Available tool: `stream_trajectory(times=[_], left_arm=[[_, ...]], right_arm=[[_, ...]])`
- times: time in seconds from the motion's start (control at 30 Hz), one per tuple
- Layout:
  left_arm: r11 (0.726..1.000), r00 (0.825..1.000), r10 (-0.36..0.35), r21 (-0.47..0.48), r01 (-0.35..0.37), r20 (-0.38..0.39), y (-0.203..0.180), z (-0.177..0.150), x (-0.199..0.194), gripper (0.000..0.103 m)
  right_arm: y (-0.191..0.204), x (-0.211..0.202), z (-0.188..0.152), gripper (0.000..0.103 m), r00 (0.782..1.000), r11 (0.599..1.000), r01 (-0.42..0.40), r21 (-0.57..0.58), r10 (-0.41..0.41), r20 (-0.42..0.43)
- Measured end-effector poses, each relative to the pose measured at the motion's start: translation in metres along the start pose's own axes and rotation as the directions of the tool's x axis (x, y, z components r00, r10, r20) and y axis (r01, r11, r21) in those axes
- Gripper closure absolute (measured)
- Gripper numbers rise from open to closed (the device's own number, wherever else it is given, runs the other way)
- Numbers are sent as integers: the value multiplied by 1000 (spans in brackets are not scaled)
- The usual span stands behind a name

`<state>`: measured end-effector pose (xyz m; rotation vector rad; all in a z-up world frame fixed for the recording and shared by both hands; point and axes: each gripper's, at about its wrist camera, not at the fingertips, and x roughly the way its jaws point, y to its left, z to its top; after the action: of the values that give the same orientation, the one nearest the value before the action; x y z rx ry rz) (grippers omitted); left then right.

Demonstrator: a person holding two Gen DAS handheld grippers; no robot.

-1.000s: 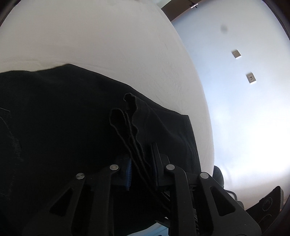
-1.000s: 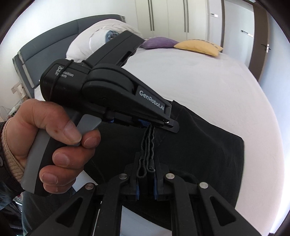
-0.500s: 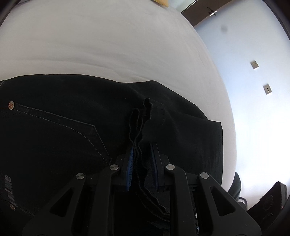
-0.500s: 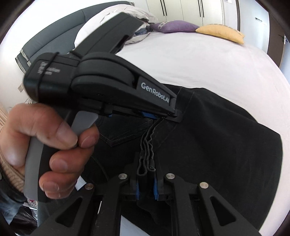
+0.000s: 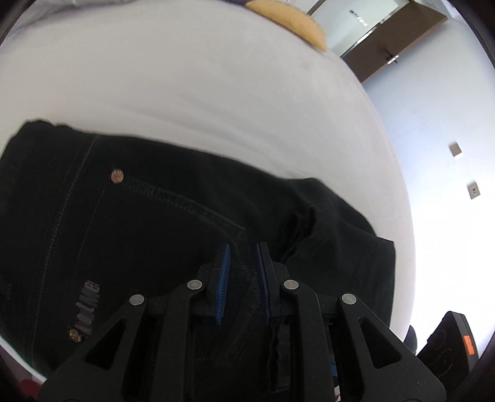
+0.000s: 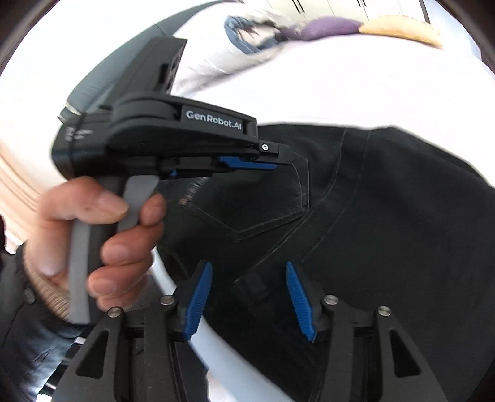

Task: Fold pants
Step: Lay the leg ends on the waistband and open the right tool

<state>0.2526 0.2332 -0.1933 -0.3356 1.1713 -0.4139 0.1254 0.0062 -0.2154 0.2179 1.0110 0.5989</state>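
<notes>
Released: black denim pants [image 5: 161, 235], flat.

Black pants [image 5: 173, 222] flat on white bed [image 5: 216, 92]

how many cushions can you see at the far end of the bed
2: a purple cushion and a yellow cushion to its right, touching it, on the white bed. The white bedding heap to the left could hide more.

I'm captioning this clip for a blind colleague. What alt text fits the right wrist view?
The right hand-held gripper hangs open over black jeans lying on a white bed. At left, a hand holds the left hand-held gripper above a back pocket.
</notes>
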Motion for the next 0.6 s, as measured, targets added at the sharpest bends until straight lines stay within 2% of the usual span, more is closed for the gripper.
stream_trajectory(times=[0.07,0.13,0.23,0.3,0.4,0.47,0.53,0.6], left_arm=[[999,1000,-8,43,7,25,-13,-3,-12,86],[994,998,-51,94,49,25,-31,-17,-21,86],[982,994,-105,158,108,-25,-67,-43,-5,86],[977,993,-97,183,109,-74,-71,-61,10,86],[984,988,-51,160,75,-146,-56,-93,31,87],[983,991,-76,157,93,-109,-48,-110,26,87],[986,990,-94,127,107,-105,-37,-123,18,87],[988,989,-115,97,124,-95,-35,-127,20,87]], right_arm=[[-16,-28,-11,49,999,1000,-17,24,16,31],[-40,-56,-15,49,998,997,-24,77,19,64],[-48,-87,-22,49,992,990,-54,134,38,122],[-80,-107,-27,49,985,975,-93,200,60,161],[-116,-113,-25,49,970,932,-167,322,97,222],[-150,-115,-21,47,963,903,-195,382,102,251],[-177,-102,-17,47,950,856,-269,442,161,267],[-194,-89,-13,47,949,823,-280,494,159,272]])
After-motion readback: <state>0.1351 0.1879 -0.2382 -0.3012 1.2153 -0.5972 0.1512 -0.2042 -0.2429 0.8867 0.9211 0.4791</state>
